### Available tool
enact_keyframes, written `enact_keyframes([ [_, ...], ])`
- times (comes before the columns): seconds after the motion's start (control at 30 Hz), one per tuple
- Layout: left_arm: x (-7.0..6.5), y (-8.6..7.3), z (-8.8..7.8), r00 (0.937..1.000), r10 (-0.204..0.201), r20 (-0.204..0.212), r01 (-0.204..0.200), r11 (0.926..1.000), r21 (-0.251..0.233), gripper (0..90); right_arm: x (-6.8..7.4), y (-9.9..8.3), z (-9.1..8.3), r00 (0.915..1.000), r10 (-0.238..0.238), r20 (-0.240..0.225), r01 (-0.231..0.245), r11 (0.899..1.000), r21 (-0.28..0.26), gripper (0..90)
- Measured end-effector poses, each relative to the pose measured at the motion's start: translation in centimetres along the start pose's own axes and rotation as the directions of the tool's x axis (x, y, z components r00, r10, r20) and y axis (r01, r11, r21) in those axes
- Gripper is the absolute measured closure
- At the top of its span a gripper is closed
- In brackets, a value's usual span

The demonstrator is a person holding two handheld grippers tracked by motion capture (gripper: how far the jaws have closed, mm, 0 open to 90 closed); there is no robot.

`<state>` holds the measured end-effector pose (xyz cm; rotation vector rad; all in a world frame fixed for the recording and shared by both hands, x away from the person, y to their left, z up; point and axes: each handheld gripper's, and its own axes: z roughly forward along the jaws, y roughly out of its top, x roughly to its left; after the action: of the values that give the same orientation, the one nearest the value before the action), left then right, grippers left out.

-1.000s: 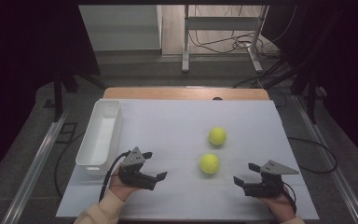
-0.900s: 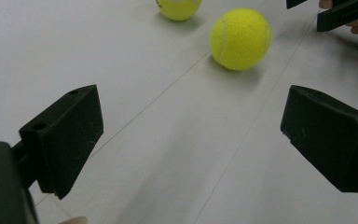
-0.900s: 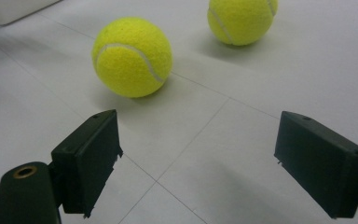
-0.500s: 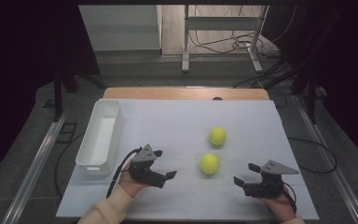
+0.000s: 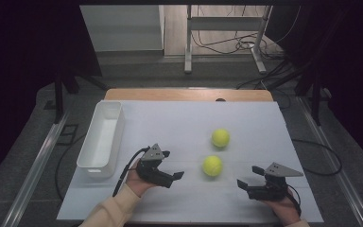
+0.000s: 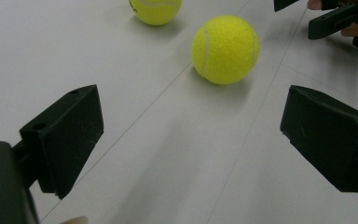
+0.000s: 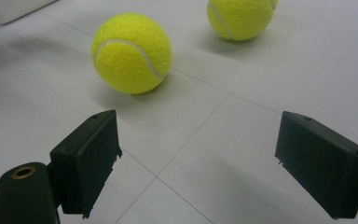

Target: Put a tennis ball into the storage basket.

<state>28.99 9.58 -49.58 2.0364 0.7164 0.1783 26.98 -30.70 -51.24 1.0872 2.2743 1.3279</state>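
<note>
Two yellow tennis balls lie on the white table top (image 5: 179, 127). The nearer ball (image 5: 212, 165) is between my grippers; the farther ball (image 5: 220, 137) sits just behind it. My left gripper (image 5: 174, 178) stands open, a short way left of the nearer ball and pointing at it. In the left gripper view that ball (image 6: 225, 49) lies ahead of the open jaws (image 6: 191, 140), apart from them. My right gripper (image 5: 246, 178) is open too, right of the ball and aimed left. The right gripper view has the nearer ball (image 7: 131, 52) ahead left and the farther ball (image 7: 241, 17) behind it.
A long white bin (image 5: 101, 137) stands along the table's left side, and its corner (image 7: 14, 8) shows in the right gripper view. A wooden strip (image 5: 189, 94) edges the table's far side. Dark floor, cables and a metal stand lie beyond.
My left gripper has moved right and slightly forward, closer to the nearer ball, staying open. The right gripper and both balls have not moved.
</note>
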Motion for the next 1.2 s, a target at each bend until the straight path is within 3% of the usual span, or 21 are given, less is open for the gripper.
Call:
enact_keyframes([
  [1.2, -1.0, 3.2, 5.1, 0.9975, 0.042, 0.057, -0.046, 0.9972, 0.060, 6.7, -0.1, -0.1, 0.1, 1.0000, -0.008, 0.004, 0.008, 1.000, 0.013, 13.8],
])
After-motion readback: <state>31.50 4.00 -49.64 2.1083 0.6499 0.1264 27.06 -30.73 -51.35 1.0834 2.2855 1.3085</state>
